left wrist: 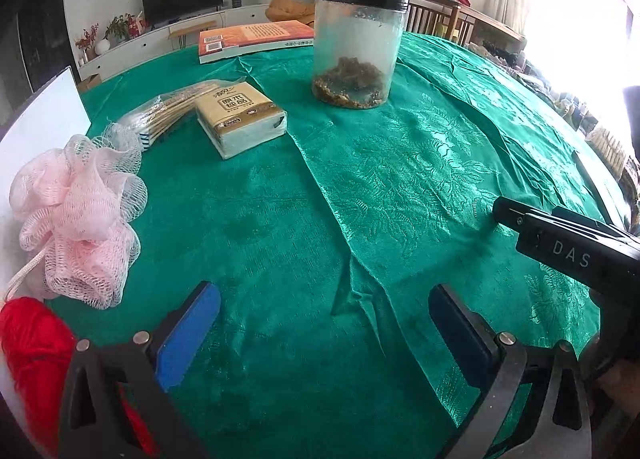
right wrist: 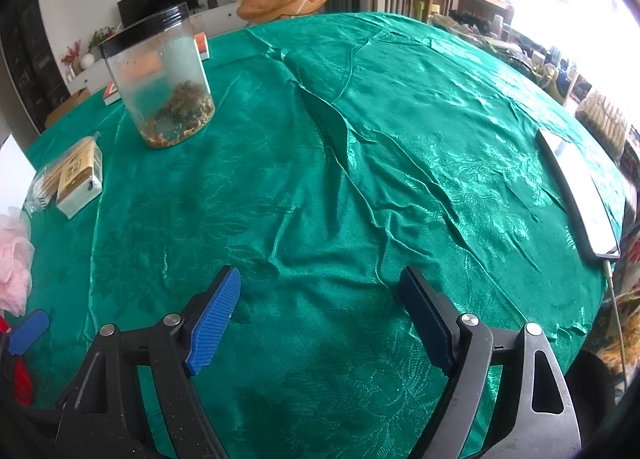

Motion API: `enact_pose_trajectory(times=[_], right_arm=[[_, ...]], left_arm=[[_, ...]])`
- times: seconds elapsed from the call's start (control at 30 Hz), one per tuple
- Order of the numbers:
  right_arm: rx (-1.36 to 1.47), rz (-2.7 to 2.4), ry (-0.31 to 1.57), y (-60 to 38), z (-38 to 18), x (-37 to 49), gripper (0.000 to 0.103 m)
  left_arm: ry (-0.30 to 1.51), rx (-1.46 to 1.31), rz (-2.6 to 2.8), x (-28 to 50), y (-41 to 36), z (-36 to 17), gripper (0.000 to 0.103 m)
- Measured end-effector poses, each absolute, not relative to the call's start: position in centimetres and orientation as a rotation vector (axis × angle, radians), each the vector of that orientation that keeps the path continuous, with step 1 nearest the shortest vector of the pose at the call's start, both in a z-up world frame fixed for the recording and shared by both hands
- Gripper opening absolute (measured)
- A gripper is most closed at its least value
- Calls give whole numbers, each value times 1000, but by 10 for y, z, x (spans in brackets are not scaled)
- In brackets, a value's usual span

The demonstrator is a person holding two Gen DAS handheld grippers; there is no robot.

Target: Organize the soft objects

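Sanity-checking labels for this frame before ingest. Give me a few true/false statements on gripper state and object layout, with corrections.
1. Both grippers are open and hold nothing. True: the left gripper and the right gripper both show wide gaps over bare green tablecloth.
2. The pink mesh bath puff lies beside the red yarn. True.
3. The clear jar is lying on its side. False: it stands upright, black rim on top.
4. The tissue pack sits on top of the book. False: it lies on the cloth, nearer the camera than the book.
5. A phone lies near the table's right edge. True.
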State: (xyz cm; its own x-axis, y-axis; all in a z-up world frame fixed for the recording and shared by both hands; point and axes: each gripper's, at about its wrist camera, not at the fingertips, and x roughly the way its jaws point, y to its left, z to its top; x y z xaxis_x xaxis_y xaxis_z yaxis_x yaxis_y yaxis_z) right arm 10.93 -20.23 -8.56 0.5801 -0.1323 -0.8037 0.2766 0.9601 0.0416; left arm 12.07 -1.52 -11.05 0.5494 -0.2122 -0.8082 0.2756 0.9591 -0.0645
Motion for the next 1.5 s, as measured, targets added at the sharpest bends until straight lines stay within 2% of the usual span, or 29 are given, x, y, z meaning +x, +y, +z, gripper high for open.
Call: enact_pose_trajectory(times=[1.5], right_arm=[[166,-242,924,-202,-86,110,85]], left_arm=[[949,90,-281,122,-18,-111,103]])
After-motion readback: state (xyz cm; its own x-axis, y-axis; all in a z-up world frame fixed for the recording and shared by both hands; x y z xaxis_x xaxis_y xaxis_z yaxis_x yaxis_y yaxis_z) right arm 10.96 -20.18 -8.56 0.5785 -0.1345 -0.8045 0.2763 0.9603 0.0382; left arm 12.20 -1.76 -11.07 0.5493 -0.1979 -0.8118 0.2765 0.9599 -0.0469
